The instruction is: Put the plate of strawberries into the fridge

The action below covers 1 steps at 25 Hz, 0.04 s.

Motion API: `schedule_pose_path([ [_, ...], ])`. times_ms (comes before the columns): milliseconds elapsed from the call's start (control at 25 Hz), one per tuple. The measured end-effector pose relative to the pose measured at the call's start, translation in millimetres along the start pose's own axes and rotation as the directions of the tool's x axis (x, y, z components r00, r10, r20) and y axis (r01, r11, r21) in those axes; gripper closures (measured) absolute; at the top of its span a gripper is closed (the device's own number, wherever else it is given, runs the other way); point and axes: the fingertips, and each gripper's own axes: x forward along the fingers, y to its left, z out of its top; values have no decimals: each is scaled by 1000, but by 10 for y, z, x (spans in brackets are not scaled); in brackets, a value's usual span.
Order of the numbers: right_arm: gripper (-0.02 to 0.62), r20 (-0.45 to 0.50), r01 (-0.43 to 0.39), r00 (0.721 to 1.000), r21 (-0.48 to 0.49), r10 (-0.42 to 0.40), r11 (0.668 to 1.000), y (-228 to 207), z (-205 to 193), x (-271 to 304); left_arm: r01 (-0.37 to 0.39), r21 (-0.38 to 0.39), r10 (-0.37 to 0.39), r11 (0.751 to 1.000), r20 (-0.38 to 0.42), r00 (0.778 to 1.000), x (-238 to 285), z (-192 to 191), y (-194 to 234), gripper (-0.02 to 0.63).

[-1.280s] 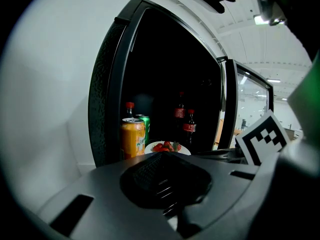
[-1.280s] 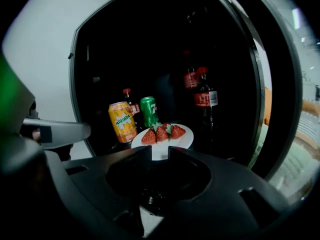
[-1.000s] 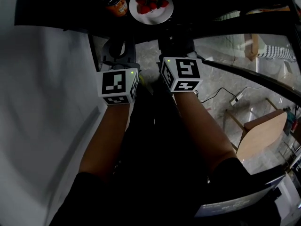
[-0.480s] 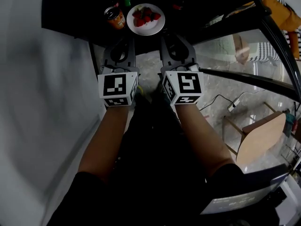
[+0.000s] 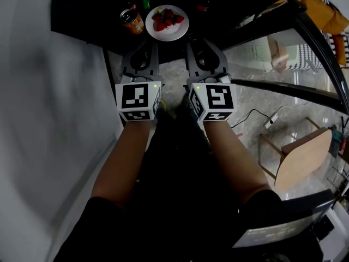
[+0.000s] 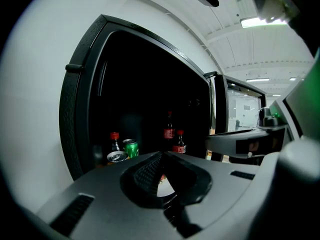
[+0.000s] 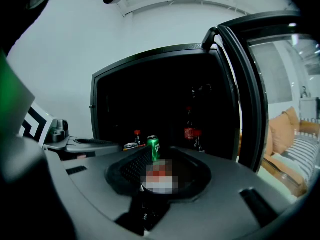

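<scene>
A white plate of strawberries (image 5: 167, 22) stands on a dark shelf inside the open fridge (image 5: 92, 10), free of both grippers. My left gripper (image 5: 144, 43) and right gripper (image 5: 198, 42) hover side by side just in front of the shelf, both shut and holding nothing. In the left gripper view a sliver of the plate (image 6: 165, 187) shows through the hollow between the jaws of the left gripper (image 6: 162, 156). In the right gripper view the plate (image 7: 159, 178) sits low between the jaws of the right gripper (image 7: 157, 156), blurred over.
An orange can (image 5: 132, 21) stands left of the plate, with a green can (image 5: 146, 2) behind it. Red-capped bottles (image 6: 169, 129) stand deeper inside. The glass fridge door (image 5: 305, 53) hangs open on the right. A wooden stool (image 5: 302, 154) and a cable lie on the floor.
Both grippers have drawn back a little from the shelf and now show fully in front of it. The plate stays where it stood beside the orange can.
</scene>
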Motion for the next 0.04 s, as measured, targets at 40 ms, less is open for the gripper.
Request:
schedule_pose_path([
  [40, 495, 1, 0, 1000, -2, 0, 1000, -6, -3, 2, 1, 0, -1, 1000, 0, 1000, 11, -7, -7, 604],
])
